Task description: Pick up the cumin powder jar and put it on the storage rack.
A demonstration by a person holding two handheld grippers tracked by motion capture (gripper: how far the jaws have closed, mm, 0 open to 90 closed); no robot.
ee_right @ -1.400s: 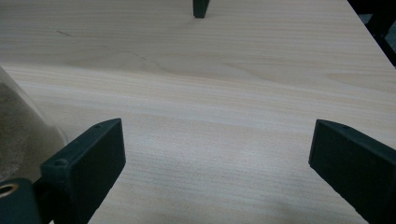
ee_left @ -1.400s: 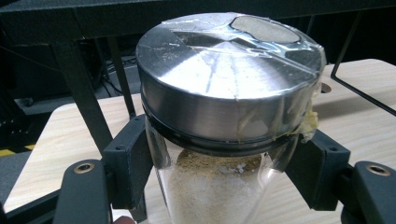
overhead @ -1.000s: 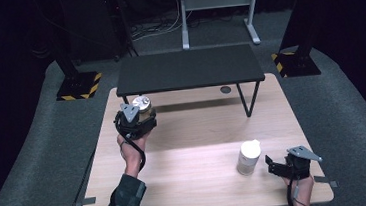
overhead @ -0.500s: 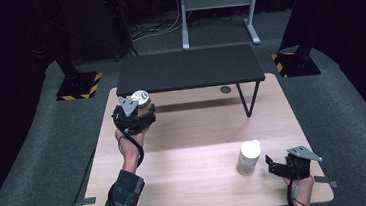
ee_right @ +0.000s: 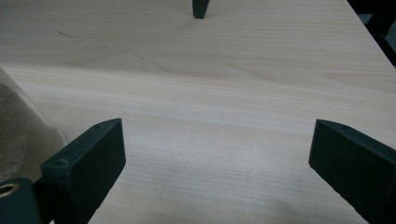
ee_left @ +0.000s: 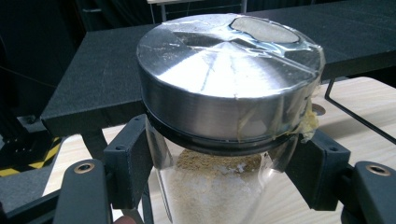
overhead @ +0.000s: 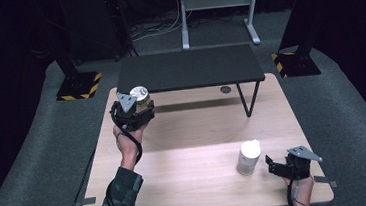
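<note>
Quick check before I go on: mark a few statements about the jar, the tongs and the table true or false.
1. The left tongs are shut on the jar with the metal lid. True.
2. That jar is empty. False: a sandy powder fills its glass body.
3. The right tongs are open with nothing between the jaws. True.
4. The white container lies on its side. False: it stands upright on the wooden table.
5. The black shelf stands at the table's near edge. False: it stands at the far end.

left tool (overhead: 138, 104) clamped (raised), right tool (overhead: 277, 165) agape
</note>
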